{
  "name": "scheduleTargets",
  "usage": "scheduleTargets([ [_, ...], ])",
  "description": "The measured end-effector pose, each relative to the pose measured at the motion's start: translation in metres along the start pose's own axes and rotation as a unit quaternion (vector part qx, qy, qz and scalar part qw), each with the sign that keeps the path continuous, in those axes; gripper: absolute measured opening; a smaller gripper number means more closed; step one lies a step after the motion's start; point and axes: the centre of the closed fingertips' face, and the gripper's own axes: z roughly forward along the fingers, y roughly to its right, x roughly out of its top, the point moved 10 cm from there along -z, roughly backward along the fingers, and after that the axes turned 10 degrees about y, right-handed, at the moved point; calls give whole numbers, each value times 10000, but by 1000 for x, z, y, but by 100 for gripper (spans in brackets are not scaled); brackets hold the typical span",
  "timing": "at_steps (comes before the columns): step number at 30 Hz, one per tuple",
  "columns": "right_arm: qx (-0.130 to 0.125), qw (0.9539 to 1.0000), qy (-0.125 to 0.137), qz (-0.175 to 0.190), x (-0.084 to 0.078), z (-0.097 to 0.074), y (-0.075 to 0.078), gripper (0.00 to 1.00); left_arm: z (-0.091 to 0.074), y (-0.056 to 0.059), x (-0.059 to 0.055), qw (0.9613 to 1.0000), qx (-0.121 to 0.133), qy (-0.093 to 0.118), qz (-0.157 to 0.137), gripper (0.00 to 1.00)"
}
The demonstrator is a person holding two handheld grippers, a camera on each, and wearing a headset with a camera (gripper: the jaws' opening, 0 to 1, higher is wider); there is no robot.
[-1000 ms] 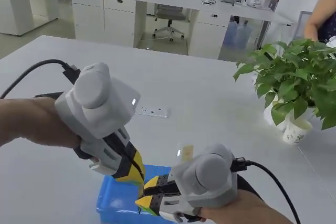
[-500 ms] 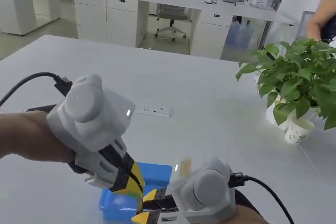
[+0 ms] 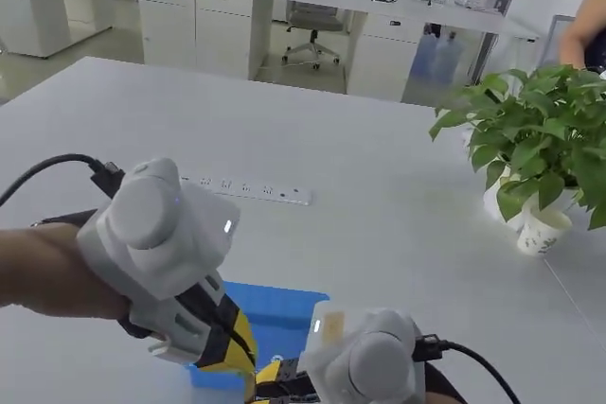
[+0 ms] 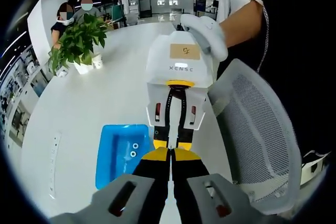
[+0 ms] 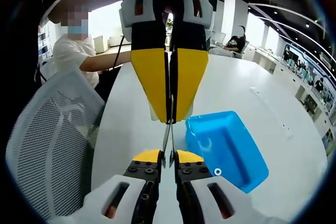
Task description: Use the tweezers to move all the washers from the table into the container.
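Note:
My left gripper and right gripper meet tip to tip at the near edge of the table, over the near rim of the blue container. In the right gripper view, thin metal tweezers run from the left gripper's shut yellow jaws down into the right gripper's shut jaws. The left gripper view has its own gripper closed against the right gripper. Two washers lie in the container. One washer lies on the container's floor.
A potted plant stands at the right of the white table and a power strip lies in its middle. A mesh office chair is beside the table's near edge. People are at the far side, behind the plant.
Both grippers have sunk lower and nearer to me in the head view, still jaw to jaw. More of the blue container's far side is uncovered.

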Motion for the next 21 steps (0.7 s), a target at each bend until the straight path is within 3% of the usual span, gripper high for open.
scheduleTargets([
  [21, 114, 9999, -60, -79, -17, 15, -25, 11, 11, 25, -22, 9999, 48, -31, -91, 3],
])
